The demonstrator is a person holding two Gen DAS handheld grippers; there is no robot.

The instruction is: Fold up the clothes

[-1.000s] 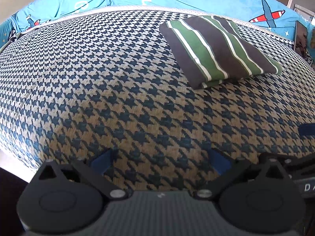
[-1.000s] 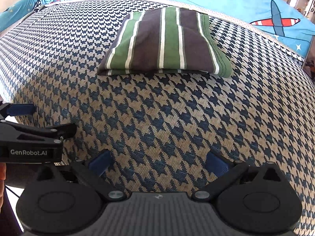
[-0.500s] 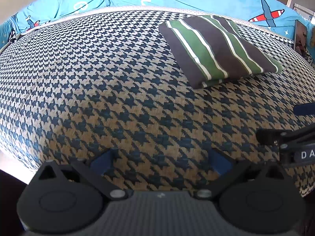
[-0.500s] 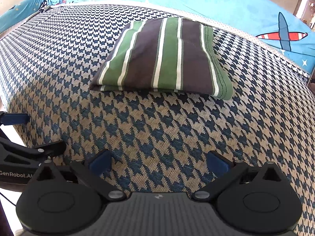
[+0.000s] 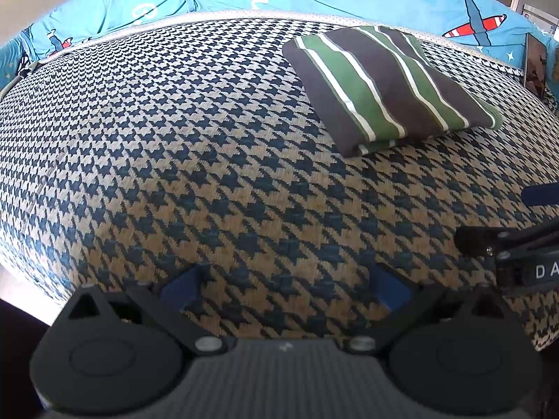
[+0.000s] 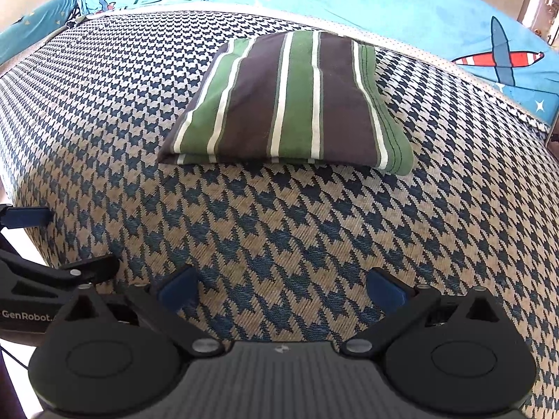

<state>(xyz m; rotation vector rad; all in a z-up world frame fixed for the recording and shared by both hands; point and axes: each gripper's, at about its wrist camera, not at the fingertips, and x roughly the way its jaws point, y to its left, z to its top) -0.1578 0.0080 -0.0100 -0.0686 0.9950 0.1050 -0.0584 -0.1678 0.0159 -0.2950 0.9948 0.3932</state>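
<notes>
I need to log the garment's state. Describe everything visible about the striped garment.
The striped garment is folded into a flat, roughly rectangular bundle of soft woven-looking cloth, with broad green and dark brownish-grey bands split by thin white lines. Layered edges show along its near side, and a stitched green hem at its right corner. It lies on the houndstooth cover, near the blue airplane-print fabric. Neither gripper touches it.

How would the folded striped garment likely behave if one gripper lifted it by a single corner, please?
The striped garment is soft cloth in stacked layers, so it would probably droop and unfold. It looks light. Pushed across the textured houndstooth cover, it may bunch rather than slide.
</notes>
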